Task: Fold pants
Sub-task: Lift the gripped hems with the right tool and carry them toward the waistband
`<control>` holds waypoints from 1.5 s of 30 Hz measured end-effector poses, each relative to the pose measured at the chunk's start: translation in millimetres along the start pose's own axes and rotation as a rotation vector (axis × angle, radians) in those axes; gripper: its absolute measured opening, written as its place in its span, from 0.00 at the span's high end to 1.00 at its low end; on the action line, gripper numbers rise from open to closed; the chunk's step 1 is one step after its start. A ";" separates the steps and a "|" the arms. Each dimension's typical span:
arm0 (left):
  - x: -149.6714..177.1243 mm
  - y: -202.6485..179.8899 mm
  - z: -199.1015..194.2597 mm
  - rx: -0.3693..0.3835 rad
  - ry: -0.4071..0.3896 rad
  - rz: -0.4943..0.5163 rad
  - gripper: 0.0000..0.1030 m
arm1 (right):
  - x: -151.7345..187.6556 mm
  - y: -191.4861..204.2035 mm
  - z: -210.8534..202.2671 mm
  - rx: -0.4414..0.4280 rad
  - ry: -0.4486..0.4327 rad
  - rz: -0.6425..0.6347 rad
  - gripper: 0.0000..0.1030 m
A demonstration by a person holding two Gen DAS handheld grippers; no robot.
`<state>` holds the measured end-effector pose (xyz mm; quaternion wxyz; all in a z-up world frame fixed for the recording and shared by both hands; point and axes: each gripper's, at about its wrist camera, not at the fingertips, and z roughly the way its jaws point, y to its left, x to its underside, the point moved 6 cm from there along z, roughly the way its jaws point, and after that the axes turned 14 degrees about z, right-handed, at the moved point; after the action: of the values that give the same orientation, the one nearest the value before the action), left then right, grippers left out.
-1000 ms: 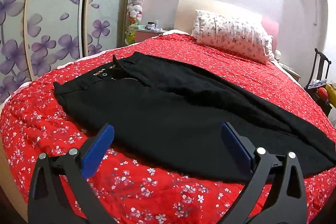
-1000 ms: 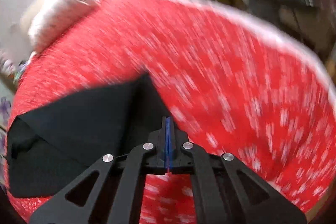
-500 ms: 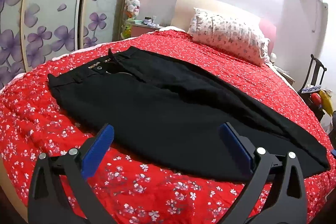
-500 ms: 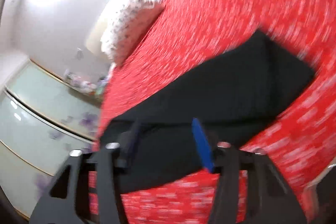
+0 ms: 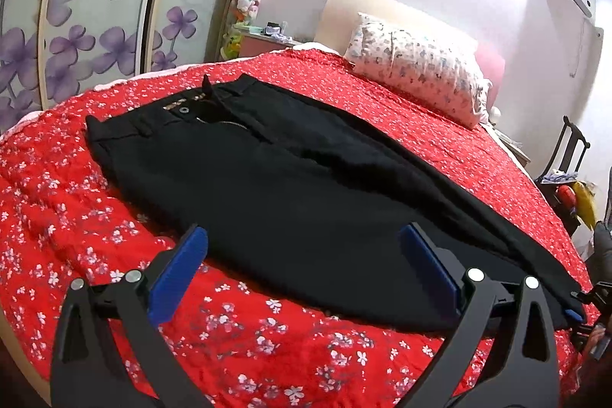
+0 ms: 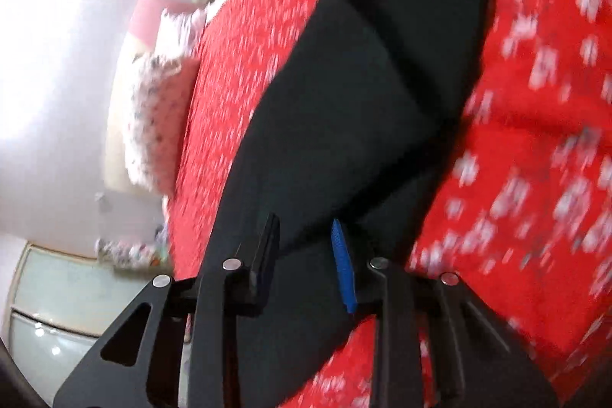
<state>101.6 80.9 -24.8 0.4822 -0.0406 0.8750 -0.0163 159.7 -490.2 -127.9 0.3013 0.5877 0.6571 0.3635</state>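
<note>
Left wrist view: wardrobe doors [image 5: 76,25] with purple flowers fill the upper left. Black pants [image 5: 306,186] lie flat across the centre of the red floral bedspread [image 5: 69,201], waistband at left, legs running to the lower right edge. The left gripper [image 5: 302,262] hovers at lower centre, jaws wide apart, holding nothing. A pillow [image 5: 420,71] lies upper right.

Right wrist view (blurred): a pillow [image 6: 153,125] at left; pants [image 6: 363,94] run from centre to the upper right of the bedspread [image 6: 535,140]. The right gripper [image 6: 304,255], lower centre, has parted jaws over the cloth, gripping nothing.
</note>
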 end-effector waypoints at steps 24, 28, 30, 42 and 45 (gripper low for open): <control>0.4 15.1 -2.9 0.029 -0.002 -0.089 0.02 | -42.2 -28.1 -31.8 0.102 -0.139 0.024 0.93; 1.0 22.4 -5.3 0.021 -0.016 -0.132 0.02 | -37.8 -37.7 -69.5 0.160 -0.223 0.041 0.81; 1.8 24.2 -4.8 0.027 -0.010 -0.152 0.02 | -27.2 -18.4 -82.6 0.107 -0.288 -0.005 0.80; 4.3 18.7 -1.5 0.100 0.003 -0.162 0.02 | 90.5 44.3 45.1 -0.079 0.306 -0.210 0.61; 4.5 20.1 -0.9 0.098 -0.001 -0.162 0.02 | 97.2 39.5 61.8 -0.042 0.345 -0.206 0.61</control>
<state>97.3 100.6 -29.4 0.4812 -0.0879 0.8667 -0.0980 220.1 -384.4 -126.3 0.2321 0.4399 0.7480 0.4395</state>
